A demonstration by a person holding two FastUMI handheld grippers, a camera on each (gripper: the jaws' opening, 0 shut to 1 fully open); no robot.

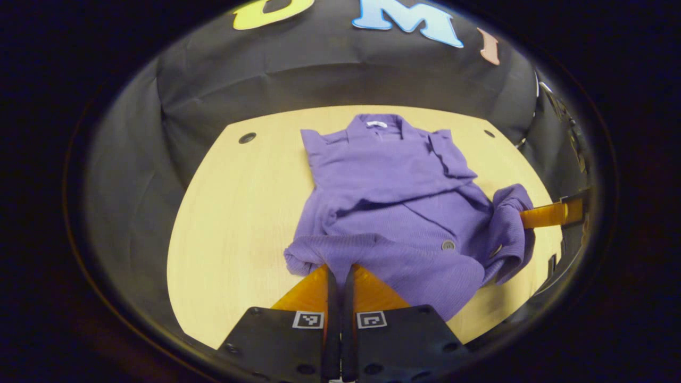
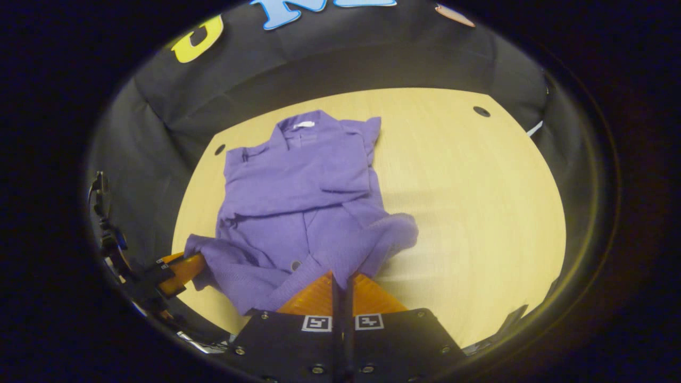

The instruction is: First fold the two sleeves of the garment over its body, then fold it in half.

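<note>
Purple garment point(image 1: 393, 191) lengthwise ahead, collar far, sleeves crossed over body; left gripper point(image 1: 338, 272) and right gripper point(image 2: 340, 276) clamped on near hem corners, equally near.

Lighting even and fairly bright from overhead on my end, no hard glare. Table point(image 1: 234, 213) reads warm yellow and slightly washed in the right gripper view point(image 2: 479, 202). Soft short shadows under the purple garment point(image 1: 393, 213) folds and along its raised hem point(image 2: 298, 213). Booth wall stays dim, detail lost in the dark cloth. Strong fisheye bend: table edge curves, the rim smears and vignettes. Centre sharp enough to see knit texture; near parts at the bottom of each view are a bit soft.
</note>
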